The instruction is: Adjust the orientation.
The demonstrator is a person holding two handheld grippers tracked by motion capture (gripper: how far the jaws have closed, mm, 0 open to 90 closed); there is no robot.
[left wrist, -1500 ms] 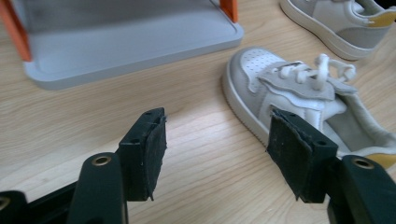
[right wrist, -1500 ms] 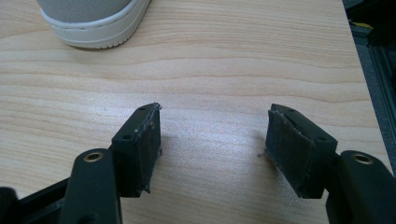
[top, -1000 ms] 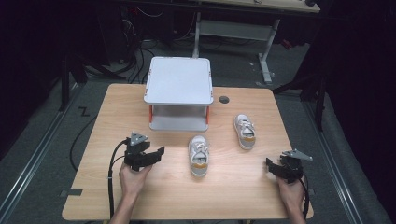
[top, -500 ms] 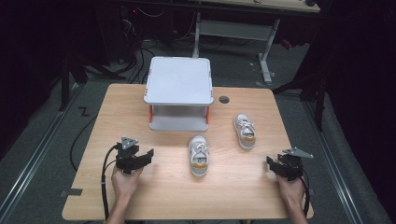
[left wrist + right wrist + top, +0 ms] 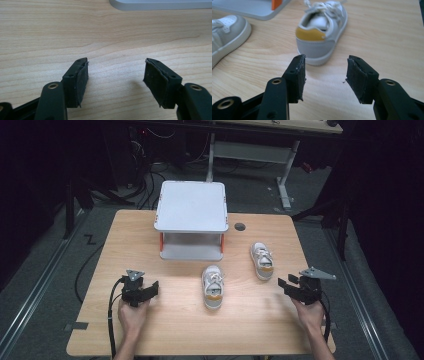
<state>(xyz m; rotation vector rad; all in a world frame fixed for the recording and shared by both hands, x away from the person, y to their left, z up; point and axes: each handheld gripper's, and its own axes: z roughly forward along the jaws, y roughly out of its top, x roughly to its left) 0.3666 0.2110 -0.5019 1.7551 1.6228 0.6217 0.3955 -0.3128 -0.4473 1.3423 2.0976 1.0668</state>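
The wooden surface [image 5: 150, 240] carries a white two-tier stand [image 5: 192, 206] at its far middle. In front of it sit two small white shoes: one [image 5: 213, 286] mid-surface, the other [image 5: 261, 260] to the right. The left gripper [image 5: 150, 291] and right gripper [image 5: 286, 284] rest near the front corners, jaws spread wide, holding nothing.

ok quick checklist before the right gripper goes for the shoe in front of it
1. Right gripper open: ok, jaws apart and empty.
2. Right shoe lined up: ok, its heel faces the jaws.
3. Path to it: ok, only bare table between.
4. Other shoe apart from it: ok.
5. Left gripper out of the way: ok, open over bare wood.
6. Room on the rack: top ok, lower shelf cannot tell.
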